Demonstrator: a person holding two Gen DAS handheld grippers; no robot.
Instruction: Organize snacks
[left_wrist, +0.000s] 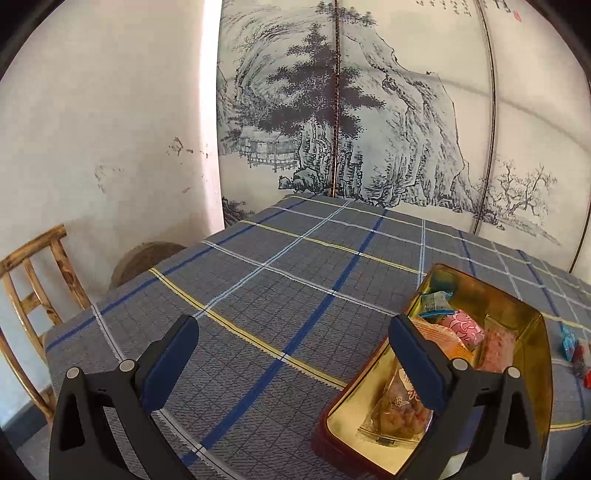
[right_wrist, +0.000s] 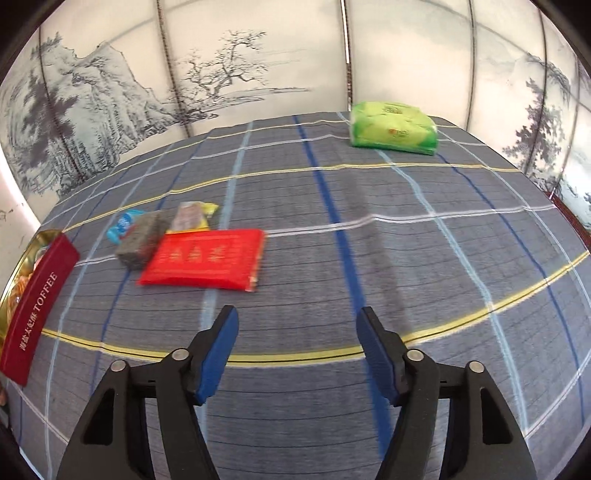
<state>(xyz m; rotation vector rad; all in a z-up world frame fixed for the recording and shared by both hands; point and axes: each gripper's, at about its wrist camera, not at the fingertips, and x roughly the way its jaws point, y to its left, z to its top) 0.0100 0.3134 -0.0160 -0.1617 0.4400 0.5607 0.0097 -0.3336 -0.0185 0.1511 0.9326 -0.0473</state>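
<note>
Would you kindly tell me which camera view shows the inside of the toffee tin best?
The left wrist view: the open tin sits close, with its gold lining and several wrapped snacks visible inside. The right wrist view shows only its red lettered side and a sliver of the interior at the left edge.
</note>
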